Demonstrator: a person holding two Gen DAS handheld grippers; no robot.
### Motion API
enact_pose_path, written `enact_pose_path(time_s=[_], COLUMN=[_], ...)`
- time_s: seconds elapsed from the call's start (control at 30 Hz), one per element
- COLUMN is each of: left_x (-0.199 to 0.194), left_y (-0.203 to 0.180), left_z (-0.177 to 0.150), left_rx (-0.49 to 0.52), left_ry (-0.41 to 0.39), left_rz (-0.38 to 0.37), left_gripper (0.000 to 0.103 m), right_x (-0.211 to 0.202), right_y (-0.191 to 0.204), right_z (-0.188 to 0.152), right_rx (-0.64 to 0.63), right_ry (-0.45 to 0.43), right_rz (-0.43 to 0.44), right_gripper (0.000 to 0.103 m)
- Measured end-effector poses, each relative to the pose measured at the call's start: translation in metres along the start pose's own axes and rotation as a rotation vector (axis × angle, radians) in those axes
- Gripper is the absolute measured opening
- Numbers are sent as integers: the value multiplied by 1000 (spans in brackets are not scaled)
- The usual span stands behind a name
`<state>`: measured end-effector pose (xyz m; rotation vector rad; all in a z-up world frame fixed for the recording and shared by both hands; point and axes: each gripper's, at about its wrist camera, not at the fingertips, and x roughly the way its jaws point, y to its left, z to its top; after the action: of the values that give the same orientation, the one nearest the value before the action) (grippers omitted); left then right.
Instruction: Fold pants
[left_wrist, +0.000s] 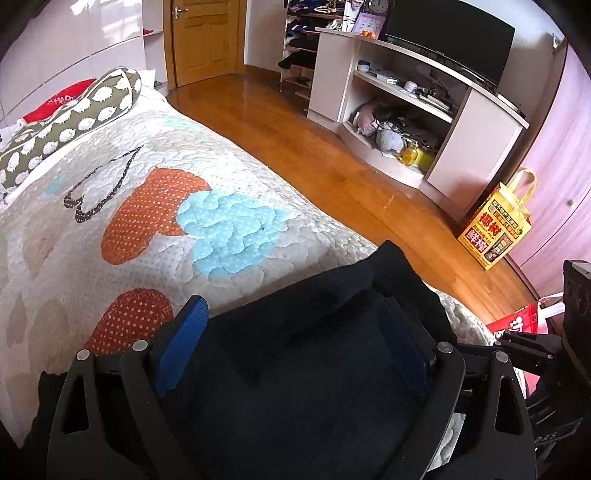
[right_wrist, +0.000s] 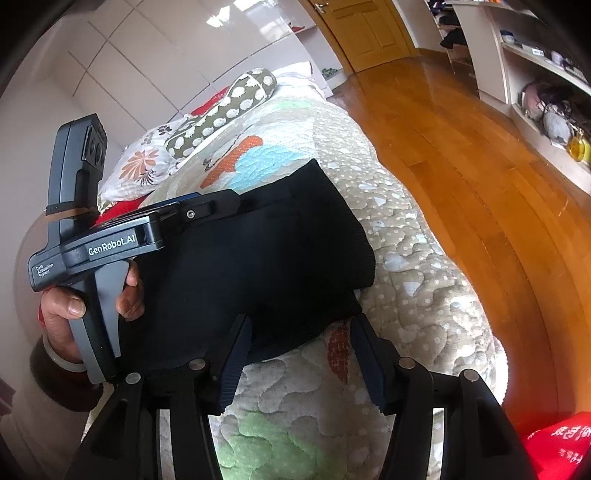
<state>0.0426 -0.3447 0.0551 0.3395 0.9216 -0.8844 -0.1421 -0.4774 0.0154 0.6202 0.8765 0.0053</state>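
Left gripper (left_wrist: 295, 339) spread wide, dark fabric of the pants (left_wrist: 295, 369) bunched between its blue fingers (left_wrist: 181, 343) without being pinched, probably to press or slide along the layer rather than lift it. Right gripper (right_wrist: 299, 354) likewise wide apart, hovering just near of the pants' near edge, gripping nothing. Pants (right_wrist: 266, 254) lying as a compact dark bundle on the quilt (right_wrist: 413, 236) close to the bed's right edge, apparently folded over already, wooden floor (right_wrist: 461, 140) beyond to the right.

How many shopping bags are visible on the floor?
2: a yellow printed tote bag beside the white TV cabinet, and a red bag at the bed's foot, partly cropped; others may be hidden.
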Motion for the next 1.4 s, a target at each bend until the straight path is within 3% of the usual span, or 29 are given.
enact_pose_path(time_s=[0.27, 0.73, 0.77, 0.87, 0.9, 1.0, 1.2, 1.4], left_x=[14, 61, 63, 68, 69, 65, 7, -80], left_y=[-9, -45, -48, -54, -52, -47, -10, 47], left_z=[8, 24, 23, 19, 19, 22, 32, 11], left_rx=[51, 179, 194, 236, 231, 175, 11, -117], left_ry=[34, 125, 128, 124, 123, 121, 1, -125], left_rz=[0, -87, -85, -70, -86, -136, -224, -194], left_gripper=[93, 92, 88, 60, 47, 27, 21, 21], right_x=[4, 20, 21, 22, 22, 21, -1, -20], right_y=[-4, -10, -11, -11, -10, -7, 26, 104], right_z=[1, 8, 9, 10, 10, 13, 21, 32], right_rx=[18, 89, 96, 94, 94, 96, 20, -159], right_ry=[1, -24, -27, -41, -51, -77, -169, -208], right_rz=[14, 51, 56, 45, 44, 66, 102, 182], right_gripper=[56, 60, 59, 47, 39, 27, 23, 23])
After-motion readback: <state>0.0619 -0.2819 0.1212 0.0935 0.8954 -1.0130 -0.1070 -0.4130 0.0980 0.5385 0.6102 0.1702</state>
